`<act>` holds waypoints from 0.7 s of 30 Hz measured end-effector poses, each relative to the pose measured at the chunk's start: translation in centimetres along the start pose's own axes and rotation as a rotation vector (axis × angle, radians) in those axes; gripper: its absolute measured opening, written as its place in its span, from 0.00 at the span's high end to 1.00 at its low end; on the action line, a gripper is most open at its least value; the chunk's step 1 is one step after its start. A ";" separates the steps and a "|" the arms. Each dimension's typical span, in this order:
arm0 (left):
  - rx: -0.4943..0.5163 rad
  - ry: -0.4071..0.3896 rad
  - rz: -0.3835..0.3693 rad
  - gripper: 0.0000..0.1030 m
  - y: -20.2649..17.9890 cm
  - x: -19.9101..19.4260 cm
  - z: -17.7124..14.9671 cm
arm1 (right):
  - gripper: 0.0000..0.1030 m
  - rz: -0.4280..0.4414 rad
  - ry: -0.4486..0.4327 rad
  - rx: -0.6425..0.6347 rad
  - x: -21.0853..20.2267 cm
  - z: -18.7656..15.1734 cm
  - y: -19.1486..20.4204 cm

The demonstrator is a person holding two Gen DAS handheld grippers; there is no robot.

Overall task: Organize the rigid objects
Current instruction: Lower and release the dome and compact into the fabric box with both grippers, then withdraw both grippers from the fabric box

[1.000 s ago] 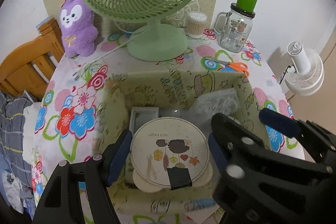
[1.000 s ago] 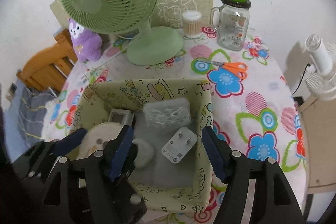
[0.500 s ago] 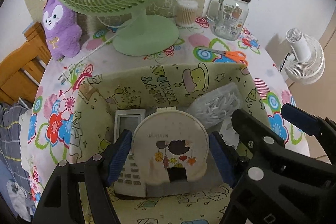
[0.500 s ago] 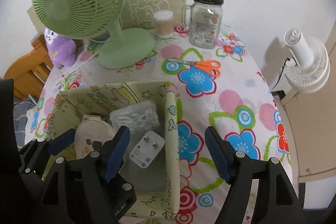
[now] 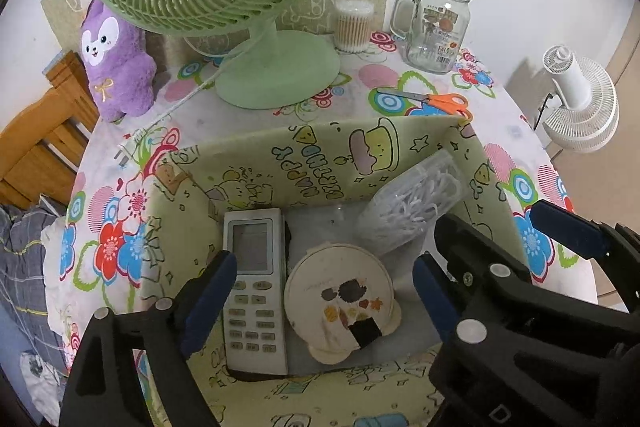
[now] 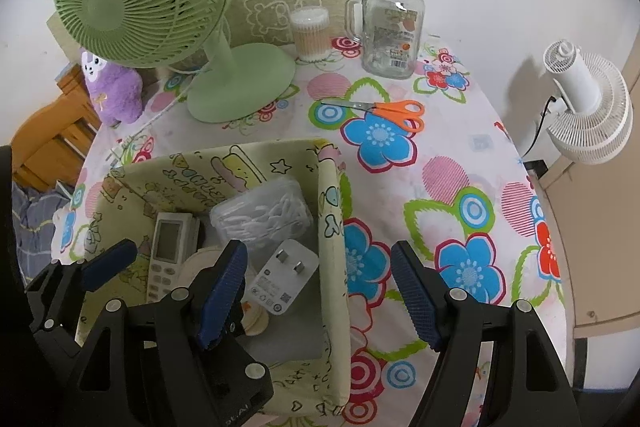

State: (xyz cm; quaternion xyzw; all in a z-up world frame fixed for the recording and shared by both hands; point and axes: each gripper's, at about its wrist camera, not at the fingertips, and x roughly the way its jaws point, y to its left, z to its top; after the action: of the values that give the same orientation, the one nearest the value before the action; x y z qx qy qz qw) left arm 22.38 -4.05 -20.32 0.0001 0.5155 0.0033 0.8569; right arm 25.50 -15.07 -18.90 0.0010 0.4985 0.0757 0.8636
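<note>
While the left gripper (image 5: 320, 291) is opening, the round cream tin (image 5: 340, 303) lies released in the yellow fabric box (image 5: 400, 155); the right gripper (image 6: 320, 287) hangs unclenched, empty, astride the wall.

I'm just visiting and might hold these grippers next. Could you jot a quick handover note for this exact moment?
Left gripper: jaws opening above the round tin; it lies loose in the box.
Right gripper: open, empty, straddling the box's right wall.
In the box: remote, tin, charger, bag of white picks.
Left on the table: scissors, perhaps others.
</note>
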 end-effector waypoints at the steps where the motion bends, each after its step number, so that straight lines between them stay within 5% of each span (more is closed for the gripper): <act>1: 0.001 -0.006 0.002 0.10 0.1 -0.4 -0.1 | 0.24 0.001 -0.003 -0.001 -0.2 0.0 0.1; 21: -0.004 -0.073 0.006 0.08 1.4 -5.7 -3.4 | 0.17 0.004 -0.059 -0.011 -5.2 -3.1 2.1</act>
State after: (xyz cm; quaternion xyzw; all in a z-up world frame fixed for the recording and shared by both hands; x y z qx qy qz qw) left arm 16.65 -2.69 -16.87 0.0001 0.4837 0.0069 0.8752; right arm 20.01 -13.94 -15.77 -0.0003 0.4722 0.0801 0.8778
